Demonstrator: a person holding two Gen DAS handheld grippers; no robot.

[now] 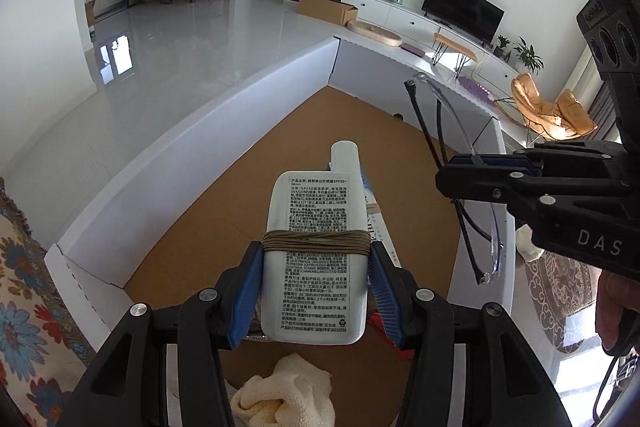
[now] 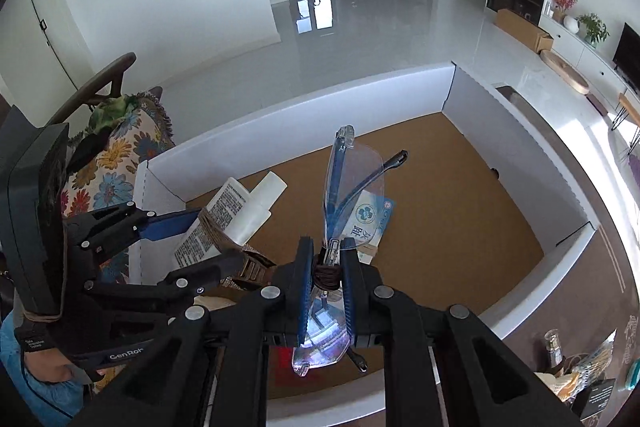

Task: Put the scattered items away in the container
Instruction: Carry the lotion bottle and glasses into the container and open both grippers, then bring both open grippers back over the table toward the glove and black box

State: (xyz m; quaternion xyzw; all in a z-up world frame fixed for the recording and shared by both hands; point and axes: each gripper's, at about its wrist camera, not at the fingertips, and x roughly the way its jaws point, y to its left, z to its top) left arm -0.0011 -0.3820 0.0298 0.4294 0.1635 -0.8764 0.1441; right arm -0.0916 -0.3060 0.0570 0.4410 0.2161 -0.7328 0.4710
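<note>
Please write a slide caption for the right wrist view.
Right gripper holds folded glasses above the white box.

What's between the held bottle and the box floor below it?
Left wrist view: under the white bottle lies a flat printed packet on the box floor.

Sunscreen bottle (image 1: 316,259): white, string-wrapped, held above the box floor.
Glasses (image 2: 348,187): clear, folded (string-bound), held upright.
Box (image 1: 200,123): white walls, brown floor.
</note>
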